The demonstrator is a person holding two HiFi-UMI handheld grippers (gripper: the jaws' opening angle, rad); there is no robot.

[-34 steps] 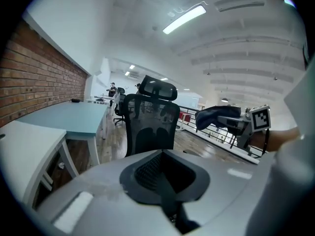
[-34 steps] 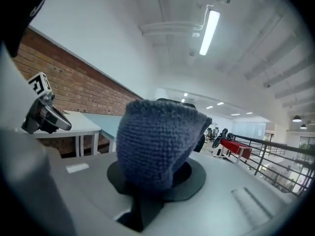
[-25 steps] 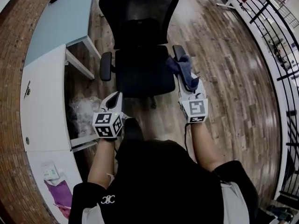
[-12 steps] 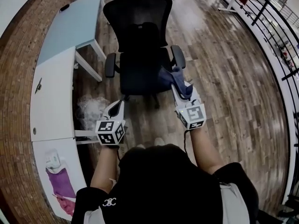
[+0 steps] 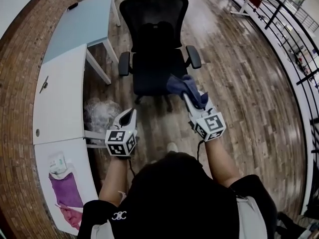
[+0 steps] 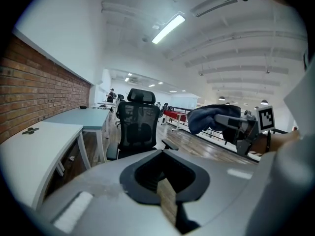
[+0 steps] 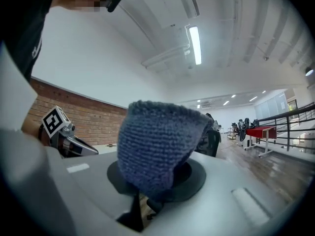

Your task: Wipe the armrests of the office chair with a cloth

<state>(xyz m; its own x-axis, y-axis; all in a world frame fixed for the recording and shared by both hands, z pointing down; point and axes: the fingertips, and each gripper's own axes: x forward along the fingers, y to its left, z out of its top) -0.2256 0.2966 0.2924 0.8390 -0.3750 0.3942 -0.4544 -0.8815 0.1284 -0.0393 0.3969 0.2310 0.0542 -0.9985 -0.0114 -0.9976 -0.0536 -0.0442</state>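
Note:
The black office chair stands ahead of me, with its left armrest and right armrest both uncovered. My right gripper is shut on a blue cloth, held in the air in front of the seat and clear of the right armrest. In the right gripper view the cloth bulges up over the jaws and hides most of the chair. My left gripper hangs lower left of the chair, jaws together and holding nothing. The left gripper view shows the chair and the cloth.
A white desk and a light blue desk run along the brick wall at left. A crumpled clear bag lies under the desk edge, a purple cloth on the desk. A black railing borders the wood floor at right.
The right gripper has come back off the right armrest with the cloth. The chair now lies farther from both grippers, and the left gripper has drawn back too.

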